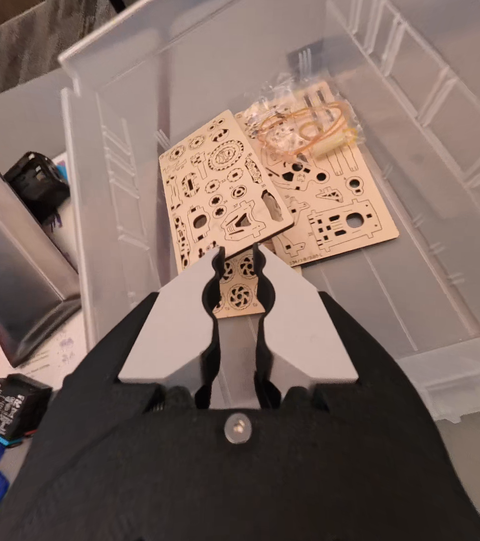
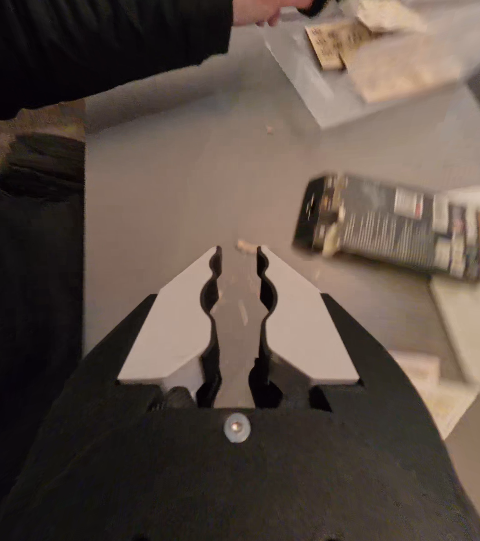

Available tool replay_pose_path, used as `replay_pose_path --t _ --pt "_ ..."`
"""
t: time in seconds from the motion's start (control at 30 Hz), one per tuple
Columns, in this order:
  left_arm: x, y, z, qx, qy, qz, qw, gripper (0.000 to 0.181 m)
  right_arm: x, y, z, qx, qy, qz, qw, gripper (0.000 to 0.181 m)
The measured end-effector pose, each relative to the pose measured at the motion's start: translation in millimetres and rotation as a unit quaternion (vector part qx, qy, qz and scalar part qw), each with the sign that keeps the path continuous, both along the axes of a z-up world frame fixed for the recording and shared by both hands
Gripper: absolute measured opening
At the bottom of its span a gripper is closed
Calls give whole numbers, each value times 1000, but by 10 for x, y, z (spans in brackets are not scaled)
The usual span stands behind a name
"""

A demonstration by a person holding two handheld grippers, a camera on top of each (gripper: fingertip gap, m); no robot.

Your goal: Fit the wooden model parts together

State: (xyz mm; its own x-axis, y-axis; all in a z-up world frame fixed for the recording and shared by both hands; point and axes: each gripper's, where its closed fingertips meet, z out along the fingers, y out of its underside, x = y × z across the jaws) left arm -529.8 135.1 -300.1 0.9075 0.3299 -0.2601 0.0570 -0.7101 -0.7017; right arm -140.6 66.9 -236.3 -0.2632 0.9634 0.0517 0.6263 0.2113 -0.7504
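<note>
My left claw [image 1: 236, 248] is slightly open, holding nothing, over the clear bin [image 1: 408, 205], where pale laser-cut wooden sheets [image 1: 224, 187] lie overlapped under a bag of rubber bands [image 1: 306, 128]. My right claw [image 2: 237, 248] is slightly open too, empty, above the grey table [image 2: 174, 190]; that view is blurred.

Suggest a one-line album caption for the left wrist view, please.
Open left gripper poised over laser-cut wooden sheets lying in a clear plastic bin.

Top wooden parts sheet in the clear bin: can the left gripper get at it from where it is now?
Probably yes. The left gripper is open, pointing into the clear plastic bin, its tips just short of the top wooden parts sheet. Nothing lies between them; the bag of rubber bands sits on the other sheet.
</note>
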Motion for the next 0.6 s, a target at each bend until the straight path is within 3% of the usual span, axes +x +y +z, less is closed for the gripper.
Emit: replay_pose_path --t 0.07,0.17,0.23,0.3,0.37,0.43,0.47,0.6 --pt "-34 -31 -24 1 -16 7 1000 17 -566 -52 11 61 -1 45 997 31" --pt "-20 -40 -7 -20 1 -17 1000 20 -1272 -39 -135 138 -19 82 987 33" --pt "138 62 29 -45 25 -95 994 30 -1512 -126 -262 137 -41 102 985 35" --pt "314 181 -6 -103 63 -188 975 37 -1571 -295 -279 120 -38 115 985 33" --pt "406 295 -127 -170 88 -247 950 60 -1503 -414 -283 120 -30 124 984 29" --pt "438 322 -308 -245 111 -292 918 65 -1375 -451 -323 117 -34 123 985 27" --pt "400 359 -328 -262 137 -301 907 52 -1309 -448 -341 112 -36 118 986 27" --pt "464 395 -368 -280 161 -356 877 34 -1088 -372 -352 91 -35 92 991 24"
